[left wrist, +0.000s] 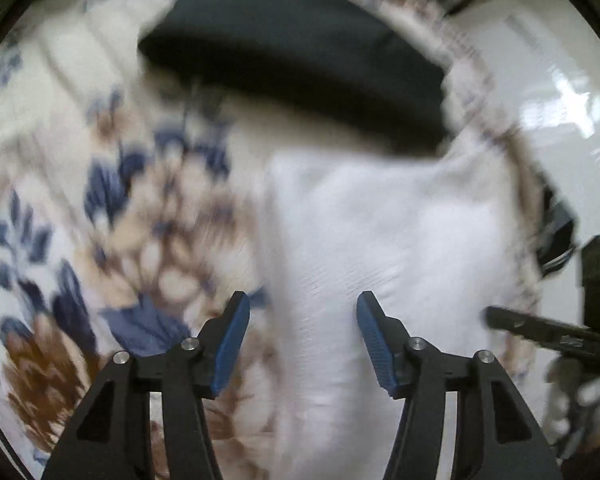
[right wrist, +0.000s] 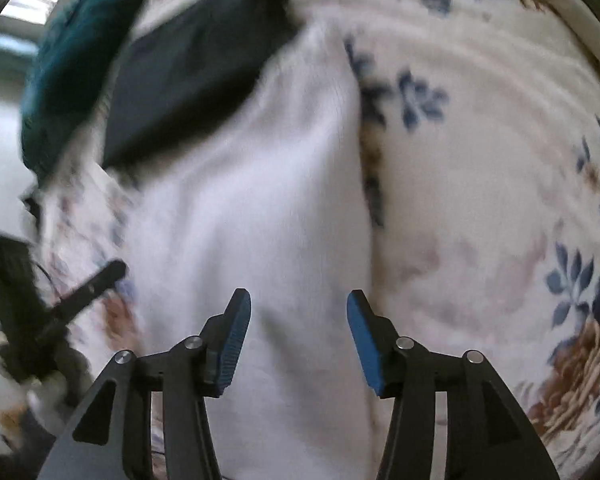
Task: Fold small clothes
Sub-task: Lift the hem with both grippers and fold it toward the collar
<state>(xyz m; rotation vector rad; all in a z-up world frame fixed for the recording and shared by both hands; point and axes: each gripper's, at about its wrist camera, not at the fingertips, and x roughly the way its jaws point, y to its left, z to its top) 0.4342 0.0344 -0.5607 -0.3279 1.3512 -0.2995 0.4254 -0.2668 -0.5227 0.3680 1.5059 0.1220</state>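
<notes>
A white garment (left wrist: 380, 248) lies flat on a floral blanket (left wrist: 100, 208). It also shows in the right wrist view (right wrist: 260, 208). My left gripper (left wrist: 303, 306) is open and empty, just above the garment's near left part. My right gripper (right wrist: 299, 304) is open and empty over the garment's near end. The other gripper shows at the right edge of the left wrist view (left wrist: 548, 332) and at the left edge of the right wrist view (right wrist: 60, 300). Both views are blurred by motion.
A dark folded garment (left wrist: 292, 60) lies beyond the white one, also in the right wrist view (right wrist: 188, 80). A teal cloth (right wrist: 68, 60) sits next to it. The floral blanket (right wrist: 480, 180) spreads to the right. A glossy white floor (left wrist: 552, 100) lies past the blanket's edge.
</notes>
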